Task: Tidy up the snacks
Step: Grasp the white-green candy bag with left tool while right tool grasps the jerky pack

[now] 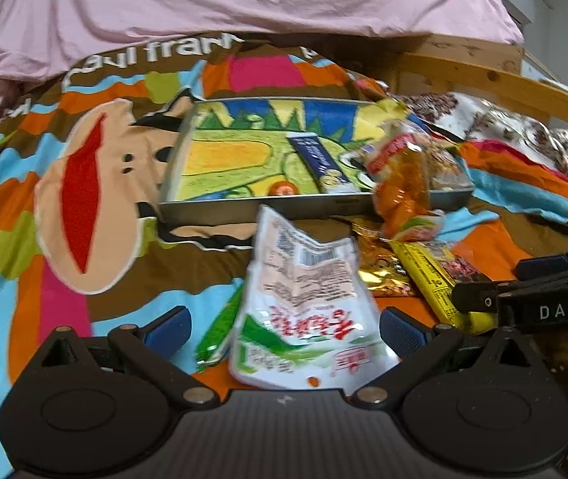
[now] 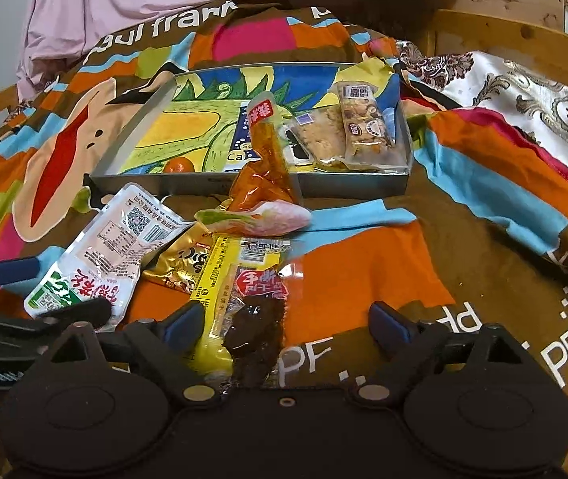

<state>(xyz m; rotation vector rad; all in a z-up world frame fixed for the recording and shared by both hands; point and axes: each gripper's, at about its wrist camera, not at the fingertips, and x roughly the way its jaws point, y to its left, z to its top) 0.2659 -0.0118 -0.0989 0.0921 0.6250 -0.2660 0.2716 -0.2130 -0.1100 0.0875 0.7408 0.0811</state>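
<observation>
Both sets of jaws stand spread on the bed: the left gripper point(image 1: 284, 329) straddles the white pouch point(image 1: 303, 315), the right gripper point(image 2: 285, 321) the yellow jerky packet point(image 2: 244, 295). Better to pinch each mid-body before lifting toward the tray point(image 2: 355, 187).

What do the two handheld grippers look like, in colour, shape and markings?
Both are matte black. The left gripper and the right gripper each have two angular fingers with blue ribbed pads, round housings and metal pivot pins. White letters "DAS" mark the right gripper's side.
</observation>
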